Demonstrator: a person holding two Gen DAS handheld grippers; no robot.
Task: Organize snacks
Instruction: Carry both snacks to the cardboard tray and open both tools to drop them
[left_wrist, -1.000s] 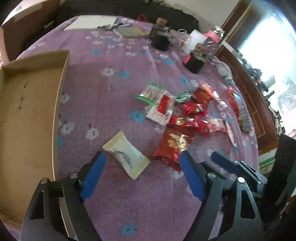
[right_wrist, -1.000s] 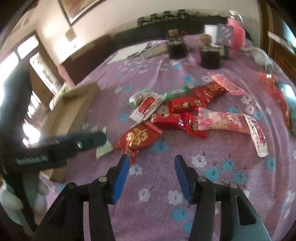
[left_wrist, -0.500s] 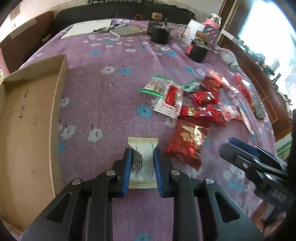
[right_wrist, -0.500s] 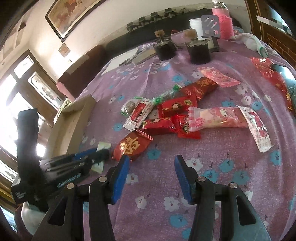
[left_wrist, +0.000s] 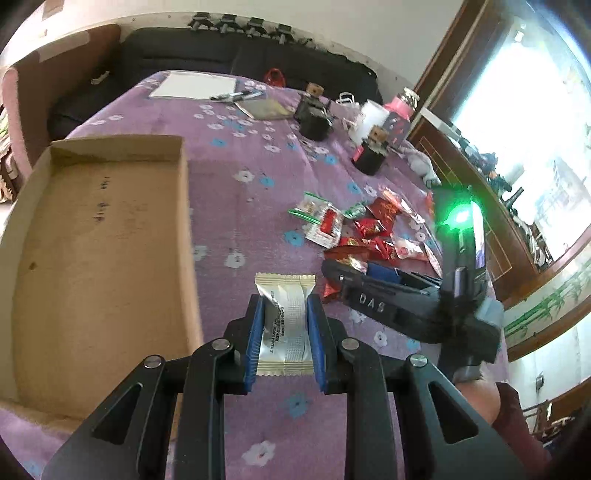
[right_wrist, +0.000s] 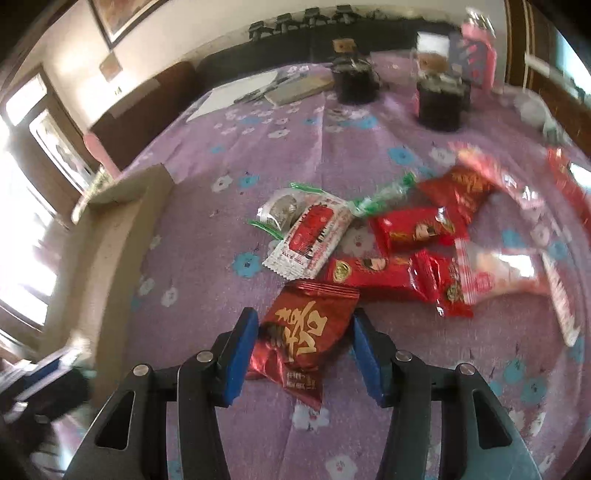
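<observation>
**snackwatcher:** ok what's the left claw (left_wrist: 284, 325) doing rn?

**umi_fan:** clamped on the cream/white snack pack (left_wrist: 285, 325), both blue pads pressed against its long sides. Pack sits lengthwise btwn the fingers, top end poking out past the tips. It's over the purple flowered tabletop (left_wrist: 236, 192), just right of the cardboard box (left_wrist: 96, 243). Can't tell if the pack is lifted or touching the cloth tbh.

**snackwatcher:** and the right one?

**umi_fan:** right claw (right_wrist: 303, 350) is spread wide, straddling a dark red pack w/ gold characters (right_wrist: 303, 336). That pack lies flat on the tabletop btwn the pads. Left pad looks right at its edge; right pad has a gap, so not gripped. Right view is pretty blurry at the edges fwiw.

**snackwatcher:** rest of the snacks?

**umi_fan:** loose pile just beyond the dark red pack: white-and-red sachet (right_wrist: 314, 236) overlapping a clear pack w/ green ends (right_wrist: 280, 212), a few red packs (right_wrist: 413, 229), a pink-ish one (right_wrist: 498, 273) to the right. All on the cloth, well apart from the box.

**snackwatcher:** anything in the box?

**umi_fan:** only bare cardboard floor w/ some pen marks in the left view. Far end of the tabletop has two dark jars (left_wrist: 314, 118), white paper (left_wrist: 194, 85) w/ a pen, plus a pink bottle (left_wrist: 400, 114). Also the right claw's body shows in the left view w/ a green light (left_wrist: 460, 218) glowing on it.
</observation>
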